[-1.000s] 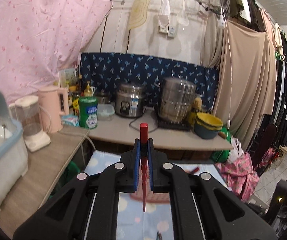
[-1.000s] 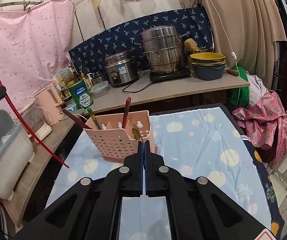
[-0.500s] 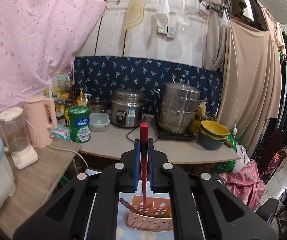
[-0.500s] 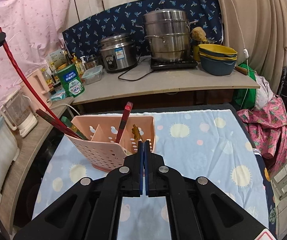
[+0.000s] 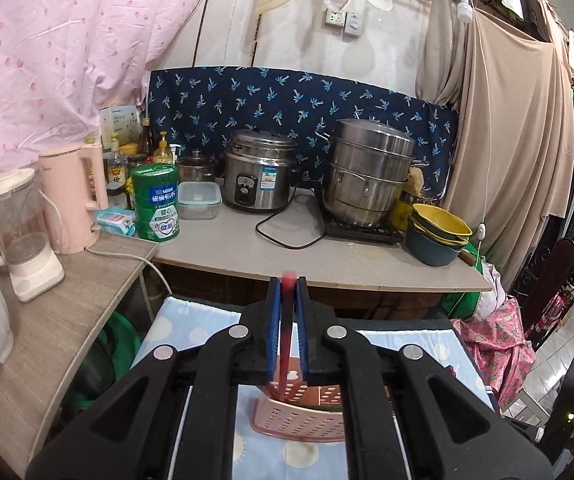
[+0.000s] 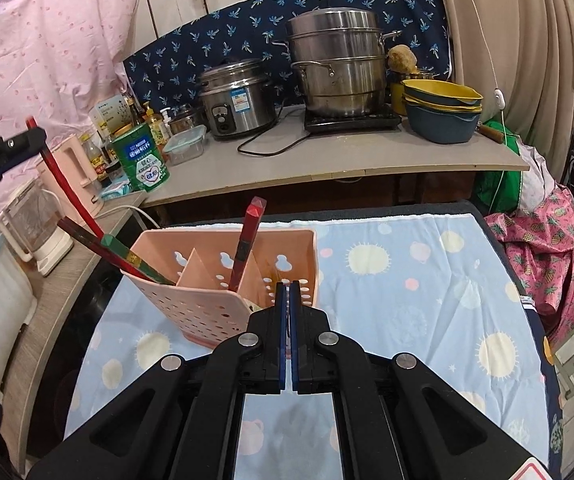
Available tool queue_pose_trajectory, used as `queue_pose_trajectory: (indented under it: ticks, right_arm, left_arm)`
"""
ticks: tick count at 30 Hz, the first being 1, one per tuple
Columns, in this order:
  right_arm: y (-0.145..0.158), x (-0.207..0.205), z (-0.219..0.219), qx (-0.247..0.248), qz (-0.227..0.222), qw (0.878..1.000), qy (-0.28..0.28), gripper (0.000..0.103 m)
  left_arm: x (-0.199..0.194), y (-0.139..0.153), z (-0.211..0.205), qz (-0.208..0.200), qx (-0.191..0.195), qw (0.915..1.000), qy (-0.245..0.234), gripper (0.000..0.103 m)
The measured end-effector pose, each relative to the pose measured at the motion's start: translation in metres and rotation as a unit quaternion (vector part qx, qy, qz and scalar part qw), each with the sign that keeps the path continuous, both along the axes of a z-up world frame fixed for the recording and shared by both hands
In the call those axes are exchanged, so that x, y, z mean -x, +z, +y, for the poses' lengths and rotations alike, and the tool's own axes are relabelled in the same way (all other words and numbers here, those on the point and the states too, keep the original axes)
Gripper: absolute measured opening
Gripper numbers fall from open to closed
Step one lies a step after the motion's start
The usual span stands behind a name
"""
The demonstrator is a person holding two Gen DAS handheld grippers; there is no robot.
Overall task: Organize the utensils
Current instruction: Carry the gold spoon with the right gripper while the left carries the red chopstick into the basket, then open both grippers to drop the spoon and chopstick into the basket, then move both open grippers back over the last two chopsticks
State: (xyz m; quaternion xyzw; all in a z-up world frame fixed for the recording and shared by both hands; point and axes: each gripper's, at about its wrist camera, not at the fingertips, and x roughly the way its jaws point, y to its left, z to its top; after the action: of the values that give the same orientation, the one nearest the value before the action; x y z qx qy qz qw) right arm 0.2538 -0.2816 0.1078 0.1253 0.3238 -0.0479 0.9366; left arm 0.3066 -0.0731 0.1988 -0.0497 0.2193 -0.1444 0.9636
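Left wrist view: your left gripper jaws are clamped on a red chopstick, its tip over the pink utensil basket.

Right wrist view: your right gripper jaws are closed and empty, just before the basket's rim. Several chopsticks already stand inside; the held one, by my reckoning, remains to drop in.

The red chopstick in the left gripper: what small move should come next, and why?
Probably lower it a little further and only then open. The left gripper is shut on the red chopstick, whose lower end already points into the left end compartment of the pink utensil basket, beside other chopsticks leaning there. The right gripper is shut and holds nothing.
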Motion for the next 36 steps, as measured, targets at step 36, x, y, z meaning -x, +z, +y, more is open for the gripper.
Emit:
queue_pose_trajectory:
  ticks: [36]
  right_arm:
    - [-0.103, 0.184, 0.030, -0.059, 0.072, 0.996, 0.007, 0.006]
  left_arm:
    - [0.189, -0.169, 0.040, 0.181, -0.063, 0.9795, -0.063, 0.034]
